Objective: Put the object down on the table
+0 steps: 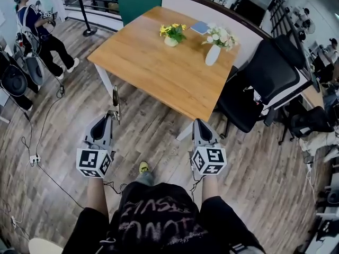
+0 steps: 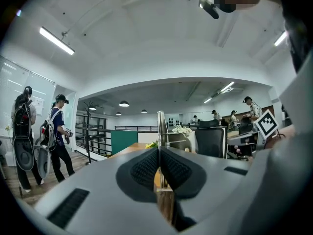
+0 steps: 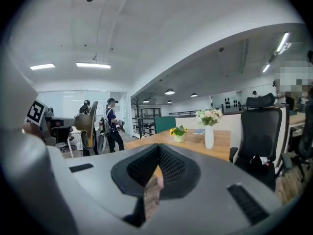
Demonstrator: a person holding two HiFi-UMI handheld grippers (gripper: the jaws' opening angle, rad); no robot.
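slim metal object (image 1: 115,98) sticks forward out of the left gripper (image 1: 109,114) in the head view. it hangs over the plank floor, short of the near left corner of the wooden table (image 1: 159,73), so it is not yet set down. the right gripper (image 1: 197,123) is level beside it, near the tabletop's near right corner. a pot of yellow flowers (image 1: 172,34), a white vase (image 1: 213,54) and a blue notebook (image 1: 199,27) sit toward the far edge, which leaves the near half as the likely landing spot. in the left gripper view the jaws are clenched on the object's lower end, and it rises upright between the pads, presumably pinched tight for carrying. in the right gripper view the jaws are pressed together with nothing between them.
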